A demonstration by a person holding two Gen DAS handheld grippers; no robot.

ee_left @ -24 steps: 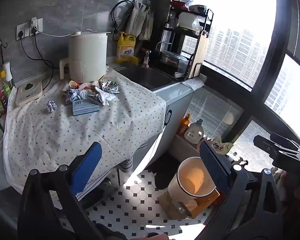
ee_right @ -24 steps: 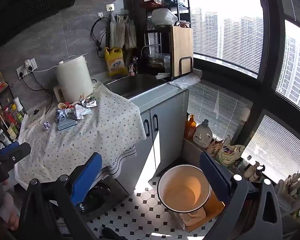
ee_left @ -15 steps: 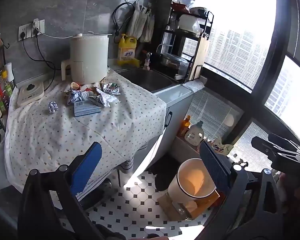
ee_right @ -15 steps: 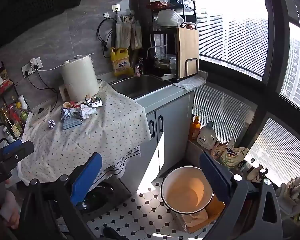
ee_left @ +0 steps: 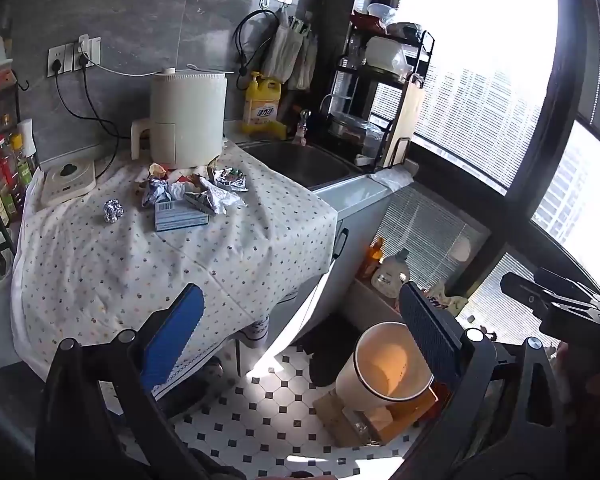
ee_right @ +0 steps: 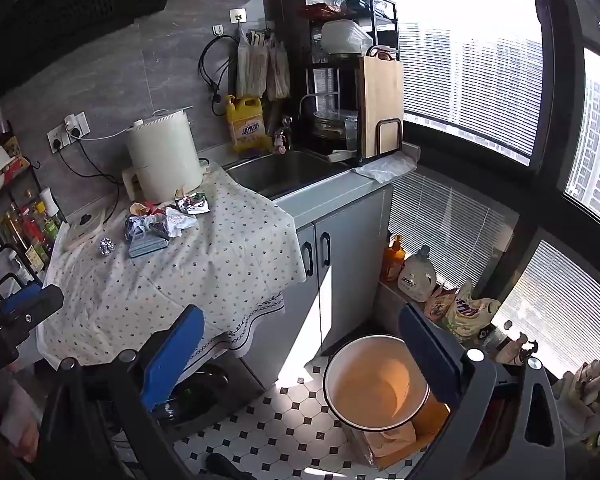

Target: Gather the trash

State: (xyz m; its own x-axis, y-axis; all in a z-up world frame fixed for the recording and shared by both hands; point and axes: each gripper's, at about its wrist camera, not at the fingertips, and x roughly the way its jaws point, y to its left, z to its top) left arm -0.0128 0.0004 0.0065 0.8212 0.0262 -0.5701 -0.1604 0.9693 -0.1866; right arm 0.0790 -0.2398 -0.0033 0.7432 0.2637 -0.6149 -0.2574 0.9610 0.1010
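Observation:
A pile of crumpled wrappers (ee_left: 196, 190) (ee_right: 168, 218), a flat blue-grey box (ee_left: 180, 216) (ee_right: 147, 245) and a foil ball (ee_left: 113, 211) (ee_right: 106, 246) lie at the back of a table under a dotted cloth (ee_left: 140, 264) (ee_right: 204, 272). A white bin with an orange inside (ee_left: 388, 364) (ee_right: 376, 382) stands on the tiled floor. My left gripper (ee_left: 304, 332) is open and empty, in front of the table's near edge. My right gripper (ee_right: 304, 340) is open and empty, above the floor between table and bin.
A white appliance (ee_left: 186, 118) stands behind the trash. A sink (ee_left: 304, 164), a yellow detergent jug (ee_left: 262, 106) and a dish rack (ee_left: 380, 80) are to the right. Bottles (ee_right: 418, 274) line the window ledge. A shelf of bottles (ee_left: 0, 176) stands left of the table.
Both grippers have moved a little towards the table; the table and trash look slightly nearer. Both stay open and empty.

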